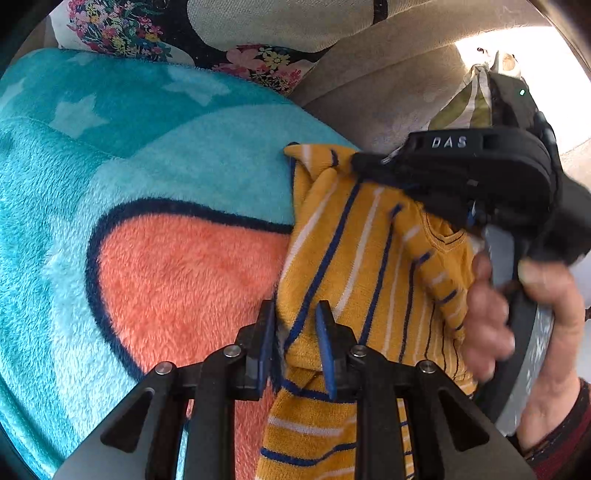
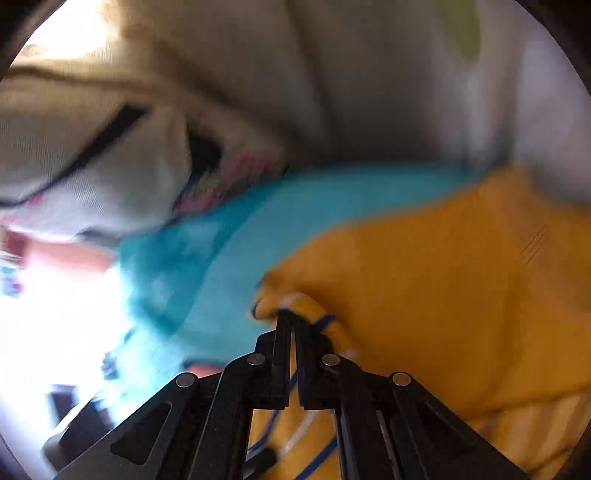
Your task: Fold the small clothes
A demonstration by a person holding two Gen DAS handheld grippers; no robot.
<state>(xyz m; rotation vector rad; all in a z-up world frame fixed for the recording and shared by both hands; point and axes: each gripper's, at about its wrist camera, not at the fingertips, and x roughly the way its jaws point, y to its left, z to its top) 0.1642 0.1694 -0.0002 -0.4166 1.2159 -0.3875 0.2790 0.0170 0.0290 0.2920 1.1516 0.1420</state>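
A small yellow shirt with blue and white stripes hangs lifted above a teal and orange fleece blanket. My left gripper has its jaws slightly apart with a fold of the shirt's lower edge between them. My right gripper is at the shirt's top edge, seen from the left wrist view. In the blurred right wrist view my right gripper is shut on a corner of the yellow shirt.
The blanket covers a soft surface. A floral cushion and a beige cushion lie behind it. A green and white cloth sits at the far right by a bright window.
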